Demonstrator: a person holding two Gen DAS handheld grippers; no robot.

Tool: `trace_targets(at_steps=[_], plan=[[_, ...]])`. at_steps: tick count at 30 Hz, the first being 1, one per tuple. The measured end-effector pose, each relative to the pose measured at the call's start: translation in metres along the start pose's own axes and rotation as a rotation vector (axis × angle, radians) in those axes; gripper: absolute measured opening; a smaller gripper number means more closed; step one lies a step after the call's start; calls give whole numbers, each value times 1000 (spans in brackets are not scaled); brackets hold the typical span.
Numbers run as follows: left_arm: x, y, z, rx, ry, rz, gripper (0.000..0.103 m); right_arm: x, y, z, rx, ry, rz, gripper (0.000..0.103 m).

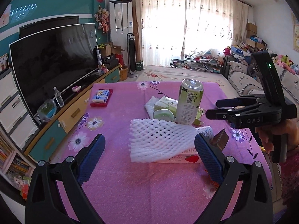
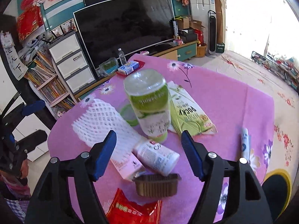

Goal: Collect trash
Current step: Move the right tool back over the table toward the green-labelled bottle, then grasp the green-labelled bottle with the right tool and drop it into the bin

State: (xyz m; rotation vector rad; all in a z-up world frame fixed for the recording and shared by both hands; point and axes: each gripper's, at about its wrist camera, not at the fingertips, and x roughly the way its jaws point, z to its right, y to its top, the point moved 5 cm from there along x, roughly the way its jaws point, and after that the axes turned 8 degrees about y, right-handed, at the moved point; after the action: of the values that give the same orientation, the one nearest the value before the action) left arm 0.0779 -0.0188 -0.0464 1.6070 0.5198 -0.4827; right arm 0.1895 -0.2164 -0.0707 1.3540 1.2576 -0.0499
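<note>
Both tools, left [image 1: 149,155] and right [image 2: 148,152], are hovering released and empty over trash heaped mid-worktop [image 1: 115,183], awaiting pickup.

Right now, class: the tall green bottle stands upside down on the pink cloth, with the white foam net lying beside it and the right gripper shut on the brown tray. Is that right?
One thing is wrong. The right gripper is open and holds nothing; the brown tray lies free below it, as the right wrist view shows. The green bottle, pink cloth and foam net are as stated.
</note>
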Motion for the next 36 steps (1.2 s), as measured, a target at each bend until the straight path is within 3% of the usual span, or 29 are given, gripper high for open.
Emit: trace_targets(at_steps=[6, 14, 15, 19, 27, 33, 36], plan=[[6, -2, -4, -16, -9, -12, 95, 28, 30, -9, -38, -14, -14, 71], [16, -4, -3, -17, -19, -29, 95, 50, 42, -3, -43, -1, -36, 71], [16, -4, -4, -17, -20, -29, 95, 49, 40, 0, -38, 3, -35, 56], [19, -5, -2, -19, -21, -32, 95, 46, 38, 3, -11, 9, -26, 55], [18, -6, 0, -17, -16, -29, 95, 16, 40, 6, 18, -18, 53, 55], [18, -5, 7, -10, -28, -27, 95, -34, 35, 16, 57, -58, 135, 55], [19, -6, 12, -5, -38, -30, 95, -70, 24, 32, 92, -114, 187, 50]])
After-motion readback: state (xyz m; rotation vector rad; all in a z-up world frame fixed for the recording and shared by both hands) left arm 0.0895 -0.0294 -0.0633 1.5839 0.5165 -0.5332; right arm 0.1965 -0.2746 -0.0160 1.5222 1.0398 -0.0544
